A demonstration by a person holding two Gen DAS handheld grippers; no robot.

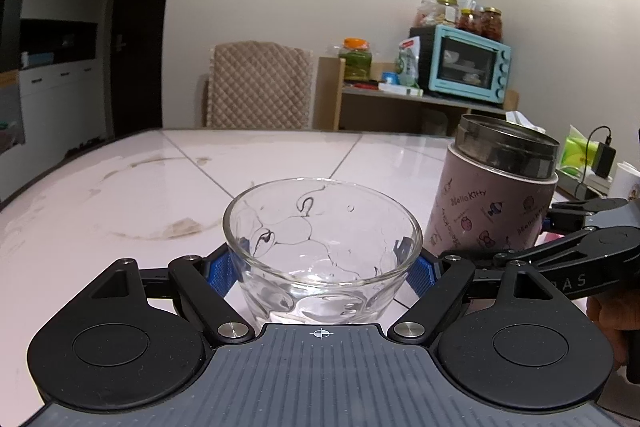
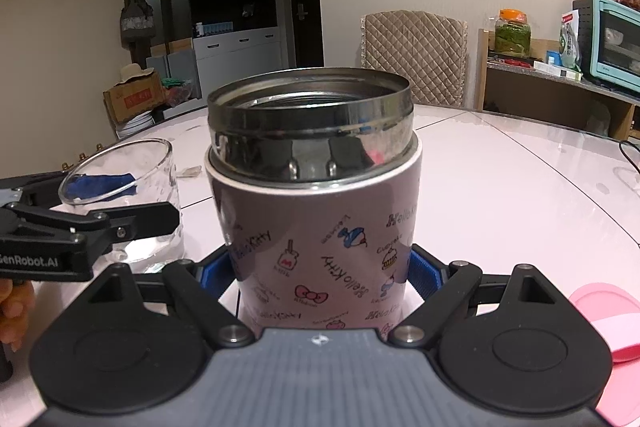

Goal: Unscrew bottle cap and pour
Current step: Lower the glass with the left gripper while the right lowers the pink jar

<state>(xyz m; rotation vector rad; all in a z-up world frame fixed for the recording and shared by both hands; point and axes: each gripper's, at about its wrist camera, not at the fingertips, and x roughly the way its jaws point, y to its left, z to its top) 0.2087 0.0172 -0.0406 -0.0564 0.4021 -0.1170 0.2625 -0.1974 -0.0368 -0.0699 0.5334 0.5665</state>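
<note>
My left gripper (image 1: 322,267) is shut on a clear glass cup (image 1: 322,247) that stands on the white table (image 1: 160,187); its blue pads press the cup's sides. My right gripper (image 2: 316,273) is shut on a pink Hello Kitty bottle (image 2: 320,247) with a steel rim, open, its cap off. The bottle (image 1: 492,203) is just right of the cup, tilted slightly. In the right wrist view the cup (image 2: 132,195) is at the left, with the left gripper (image 2: 80,227) around it. A pink cap (image 2: 608,323) lies on the table at the lower right.
A quilted chair (image 1: 260,87) stands behind the table. A shelf with a blue toaster oven (image 1: 464,67) and jars is at the back right. A charger and cable (image 1: 600,155) lie at the table's right edge. Cabinets and boxes (image 2: 136,99) stand at the left.
</note>
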